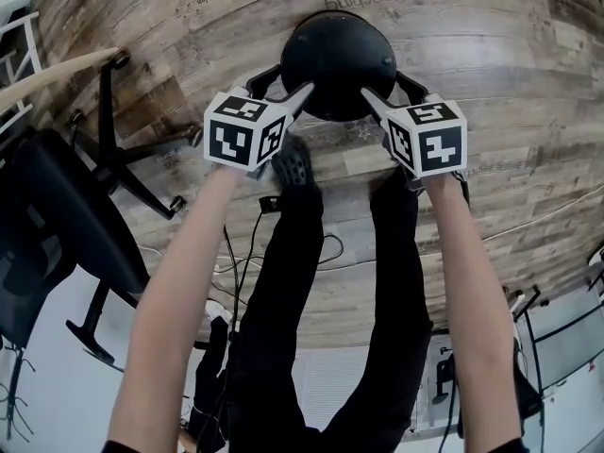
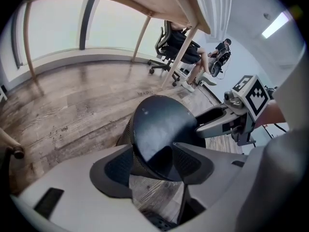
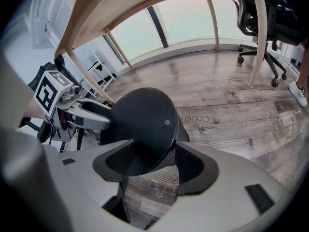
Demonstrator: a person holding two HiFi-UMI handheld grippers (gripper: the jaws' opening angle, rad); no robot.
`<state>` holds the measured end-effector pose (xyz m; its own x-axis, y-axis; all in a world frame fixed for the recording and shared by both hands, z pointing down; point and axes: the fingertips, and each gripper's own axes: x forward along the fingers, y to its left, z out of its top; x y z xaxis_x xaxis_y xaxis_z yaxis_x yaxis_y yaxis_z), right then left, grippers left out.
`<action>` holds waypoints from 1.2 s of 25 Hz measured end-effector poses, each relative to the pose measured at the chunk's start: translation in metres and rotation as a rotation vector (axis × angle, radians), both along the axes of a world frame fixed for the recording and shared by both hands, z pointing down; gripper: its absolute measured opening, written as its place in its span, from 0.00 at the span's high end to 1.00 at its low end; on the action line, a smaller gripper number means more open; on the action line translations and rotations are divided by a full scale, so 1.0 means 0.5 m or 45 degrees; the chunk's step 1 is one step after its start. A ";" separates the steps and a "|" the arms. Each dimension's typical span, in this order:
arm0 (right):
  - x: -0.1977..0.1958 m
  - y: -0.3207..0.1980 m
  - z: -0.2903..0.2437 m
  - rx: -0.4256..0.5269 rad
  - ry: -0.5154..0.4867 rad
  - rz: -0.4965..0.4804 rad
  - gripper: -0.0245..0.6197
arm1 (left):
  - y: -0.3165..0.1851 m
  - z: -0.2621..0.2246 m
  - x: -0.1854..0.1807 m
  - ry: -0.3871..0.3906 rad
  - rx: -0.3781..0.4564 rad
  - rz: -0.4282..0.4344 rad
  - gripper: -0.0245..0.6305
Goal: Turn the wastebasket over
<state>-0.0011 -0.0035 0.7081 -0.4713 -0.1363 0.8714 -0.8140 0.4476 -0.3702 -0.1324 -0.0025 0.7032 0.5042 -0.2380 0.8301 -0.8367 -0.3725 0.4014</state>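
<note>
The wastebasket (image 1: 338, 59) stands upside down on the wooden floor (image 1: 491, 55), just ahead of the person's feet. Its solid black base faces up; its mouth is underneath and out of sight, and whether its rim rests fully on the boards cannot be told. From the head view the round base hides nearly all of the mesh wall, which shows only in the gripper views. Print on the floor behind it is partly covered.

The left gripper (image 1: 283, 83) reaches in from the left and the right gripper (image 1: 382, 88) from the right. Each has its jaws spread wide around the edge of the base — one pad against the mesh wall, the other by the base's rim. In each gripper's own view the basket's near edge dips between the pads and seems to touch both, with bare floor below.

Counted: one wastebasket, two grippers, and two marker cubes (image 1: 245, 130) — one on each gripper. One black office chair (image 1: 57, 225) stands at the left, cut off by the frame, beside a pale wooden table leg (image 1: 57, 72).
</note>
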 end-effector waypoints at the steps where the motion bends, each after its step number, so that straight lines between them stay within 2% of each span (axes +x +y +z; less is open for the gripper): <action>1: 0.003 0.001 -0.001 0.001 0.001 -0.001 0.53 | 0.001 -0.002 0.002 -0.006 0.010 0.009 0.55; 9: 0.047 -0.009 -0.023 0.091 -0.003 0.096 0.59 | -0.024 -0.033 0.031 -0.037 0.134 0.157 0.62; 13: 0.063 -0.021 -0.028 0.119 0.016 0.089 0.61 | -0.038 -0.043 0.039 -0.056 0.178 0.192 0.65; 20: 0.070 0.001 -0.029 0.112 0.027 0.053 0.62 | -0.012 -0.046 0.040 -0.051 0.167 0.172 0.69; 30: 0.079 0.092 -0.025 0.056 0.029 0.045 0.66 | 0.070 -0.045 0.036 -0.042 0.136 0.182 0.73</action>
<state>0.0385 0.0427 0.6957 -0.4456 -0.1909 0.8746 -0.8376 0.4338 -0.3321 -0.1146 0.0325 0.6806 0.5120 -0.2539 0.8206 -0.7844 -0.5275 0.3263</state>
